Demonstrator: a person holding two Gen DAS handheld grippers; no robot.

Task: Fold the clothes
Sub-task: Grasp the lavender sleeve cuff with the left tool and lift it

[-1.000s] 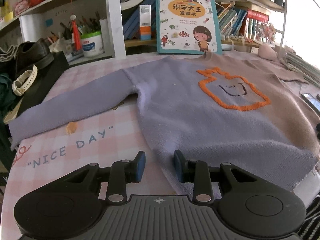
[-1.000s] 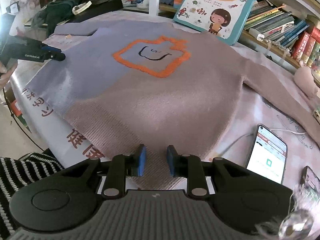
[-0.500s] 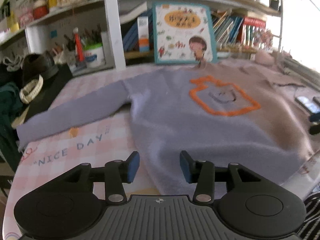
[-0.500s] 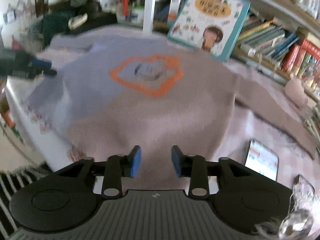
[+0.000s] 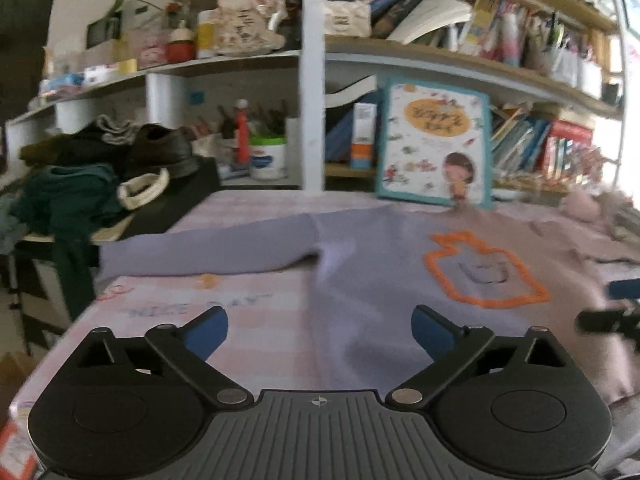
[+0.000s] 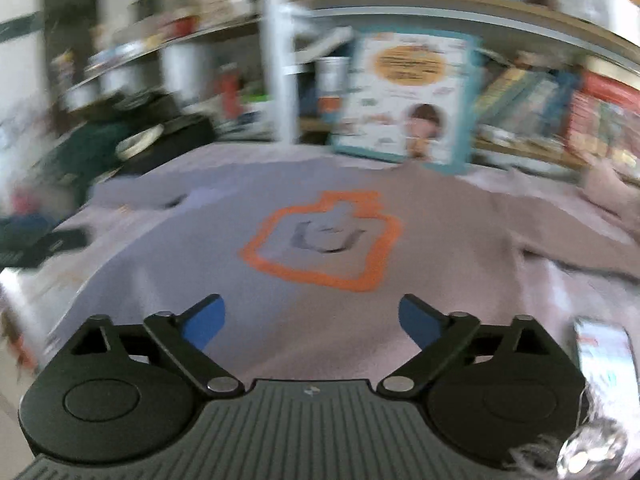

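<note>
at the far left of the left wrist view, a heap of dark green clothing lies on a low black stand, with a dark shoe and a cream band beside it. just right of that starts the table with its pink checked cloth, printed with faint lettering. the sweater lies flat on the cloth, front up: its lilac sleeve stretches out toward the left edge of the table, the body is lilac on the left and dusty pink on the right, and an orange outlined patch sits on the chest.

the left gripper hovers low over the near part of the sweater's lilac side, its 2 blue-tipped fingers spread wide apart and holding nothing. behind the sweater a children's picture book stands against the shelves, touching the collar area. at the right edge of this view part of the other tool shows, blurred.

the right wrist view is smeared by motion. the sweater fills the middle, the orange patch straight ahead, the picture book upright behind it. the right gripper is above the near hem area, its 2 blue-tipped fingers wide apart with nothing between them. far right, a phone with a lit screen lies on the cloth just beside the sweater's pink edge.
</note>
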